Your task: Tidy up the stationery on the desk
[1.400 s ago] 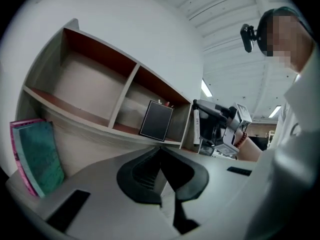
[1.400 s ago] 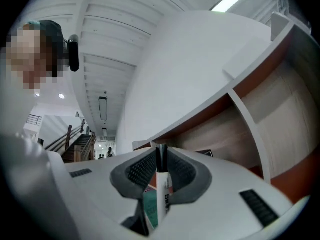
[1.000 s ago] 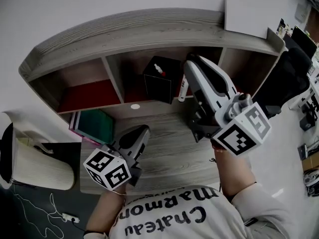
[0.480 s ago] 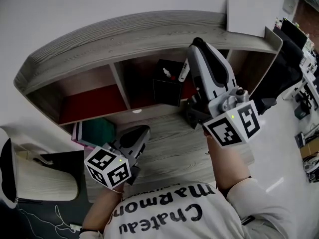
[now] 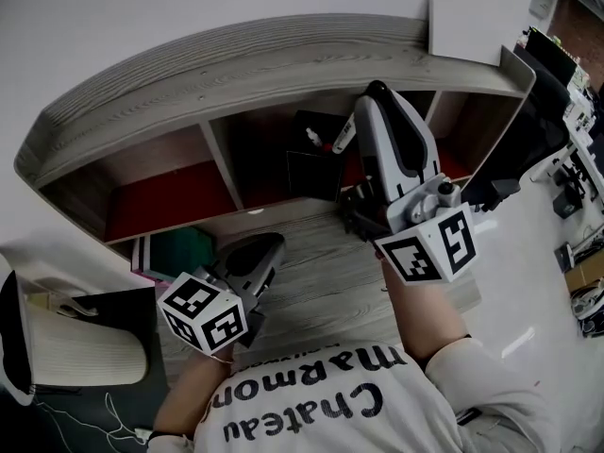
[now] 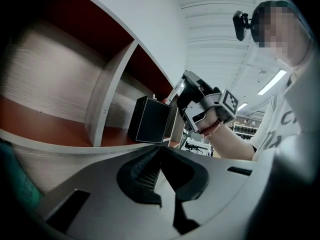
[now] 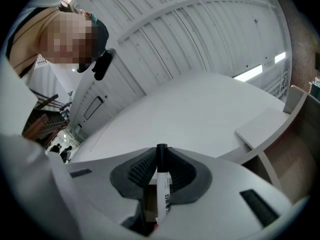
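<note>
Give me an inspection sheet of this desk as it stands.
Surface: wood-grain desk under a shelf unit.
Job's things: white marker; black box in the shelf's middle compartment.
Clutter: green book at the desk's left.
Grippers: right hand-held gripper shut on the white marker; left hand-held gripper shut, nothing between its jaws.
Cables: thin white cable on the floor, lower left.
Surroundings: black chair at right.

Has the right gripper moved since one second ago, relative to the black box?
Yes. The right gripper has swung: the marker it holds now sits by the top of the black box, no longer low beside it.
</note>
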